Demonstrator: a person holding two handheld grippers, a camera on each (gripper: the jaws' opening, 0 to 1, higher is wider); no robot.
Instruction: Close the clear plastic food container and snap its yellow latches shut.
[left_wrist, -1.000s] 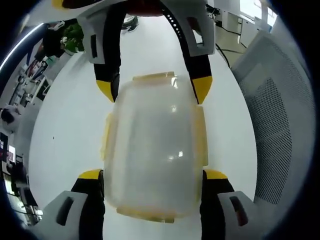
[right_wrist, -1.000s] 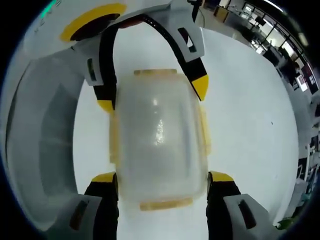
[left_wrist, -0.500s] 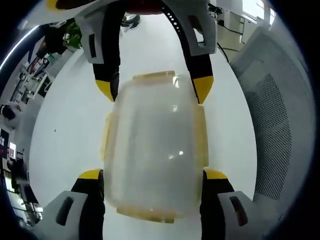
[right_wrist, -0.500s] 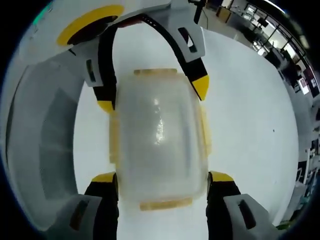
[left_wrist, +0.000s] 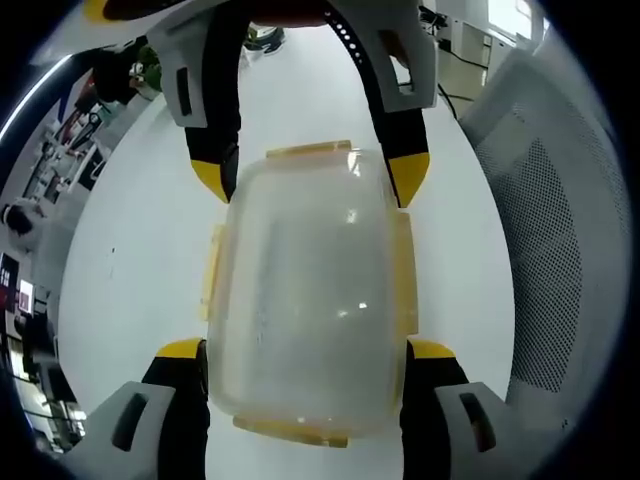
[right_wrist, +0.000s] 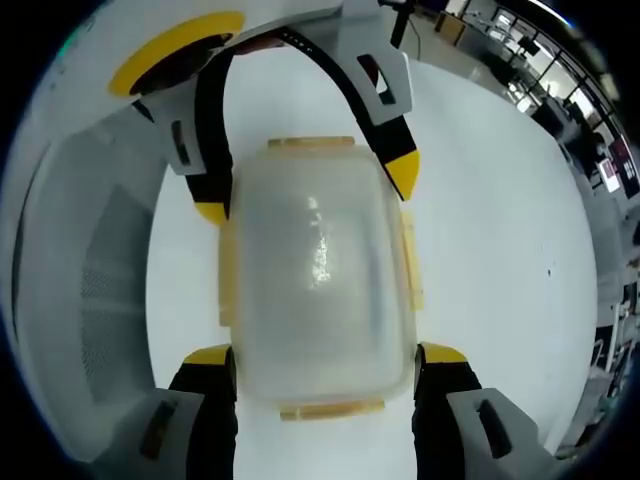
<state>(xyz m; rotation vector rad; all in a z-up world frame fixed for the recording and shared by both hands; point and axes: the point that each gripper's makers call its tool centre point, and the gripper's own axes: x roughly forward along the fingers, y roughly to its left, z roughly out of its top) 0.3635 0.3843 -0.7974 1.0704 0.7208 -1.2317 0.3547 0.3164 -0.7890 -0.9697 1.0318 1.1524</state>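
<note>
Container (left_wrist: 305, 290) between both hand-held grippers' closed-in jaws

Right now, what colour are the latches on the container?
Yellow, a pale translucent shade. The latches on the container show best in the left gripper view.

Clear food container (left_wrist: 305, 300) with lid on, flat on white table (left_wrist: 130, 250).
Cloudy, rounded rectangle; yellow latches (left_wrist: 403, 275) lying along all four edges.
</note>
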